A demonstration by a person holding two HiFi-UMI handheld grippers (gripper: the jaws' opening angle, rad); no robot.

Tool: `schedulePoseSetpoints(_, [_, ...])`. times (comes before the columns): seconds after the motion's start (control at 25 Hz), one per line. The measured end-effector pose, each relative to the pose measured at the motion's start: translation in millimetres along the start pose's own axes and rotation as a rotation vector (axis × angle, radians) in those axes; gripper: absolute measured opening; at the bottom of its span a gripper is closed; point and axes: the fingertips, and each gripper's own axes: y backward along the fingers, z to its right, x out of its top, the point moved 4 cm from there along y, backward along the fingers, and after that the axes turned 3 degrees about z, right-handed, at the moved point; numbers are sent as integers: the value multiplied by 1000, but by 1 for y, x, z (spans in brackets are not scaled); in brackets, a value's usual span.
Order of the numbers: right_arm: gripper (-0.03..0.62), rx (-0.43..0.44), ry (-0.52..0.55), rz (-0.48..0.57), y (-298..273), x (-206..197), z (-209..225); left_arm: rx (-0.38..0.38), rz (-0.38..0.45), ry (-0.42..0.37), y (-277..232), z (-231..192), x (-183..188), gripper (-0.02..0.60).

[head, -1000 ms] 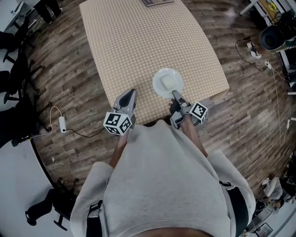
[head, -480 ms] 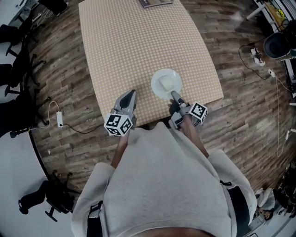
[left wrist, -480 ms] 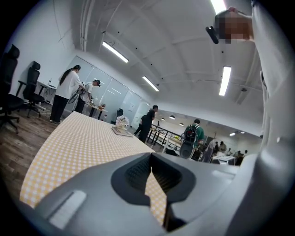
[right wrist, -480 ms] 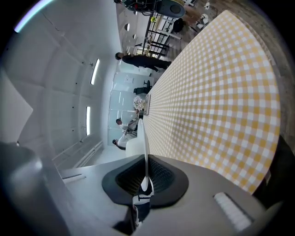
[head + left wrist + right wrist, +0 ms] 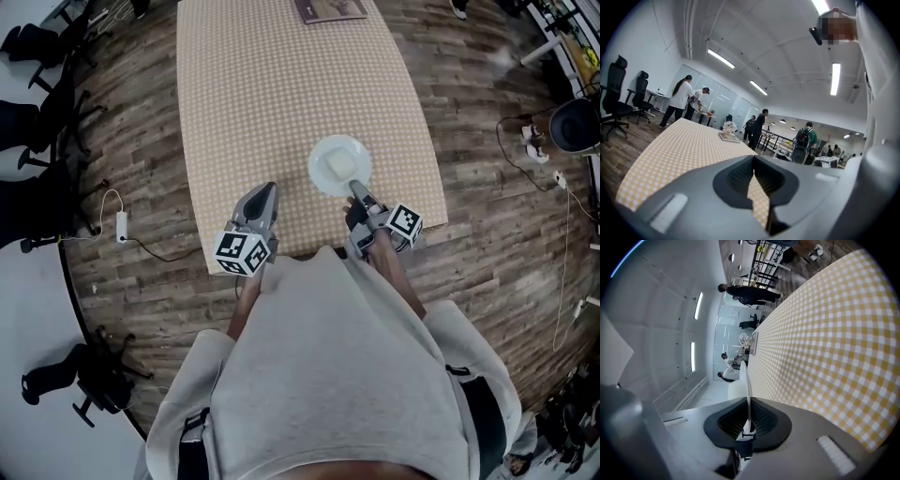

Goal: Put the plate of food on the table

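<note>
Right tool point(image 5: 355, 189) clamps the near rim of the white plate point(image 5: 322, 152) of pale food point(image 5: 339, 167), straight ahead over the checked surface's point(image 5: 281, 94) near edge. Left tool point(image 5: 265, 191), pinched together and empty, sits alongside.

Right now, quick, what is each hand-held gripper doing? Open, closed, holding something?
Left hand-held gripper: closed, holding nothing.
Right hand-held gripper: closed on the rim of the plate of food.

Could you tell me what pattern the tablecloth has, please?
The fabric tablecloth is yellow-and-white checked, clearest in the right gripper view.
</note>
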Motion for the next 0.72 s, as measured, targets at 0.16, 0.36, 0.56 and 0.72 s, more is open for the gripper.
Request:
schedulePoseSetpoints(0.16, [11, -7, 0, 4, -8, 1, -1, 15, -6, 4, 3, -11, 2, 9])
schedulePoseSetpoints(0.36, [12, -32, -23, 4, -13, -9, 9, 17, -47, 27, 5, -24, -8, 8])
schedulePoseSetpoints(0.56, [11, -63, -51, 6, -15, -20, 24, 12, -95, 50, 10, -35, -23, 8])
schedulePoseSetpoints(0.72, [12, -88, -60, 8, -13, -20, 42, 22, -125, 58, 9, -40, -35, 9])
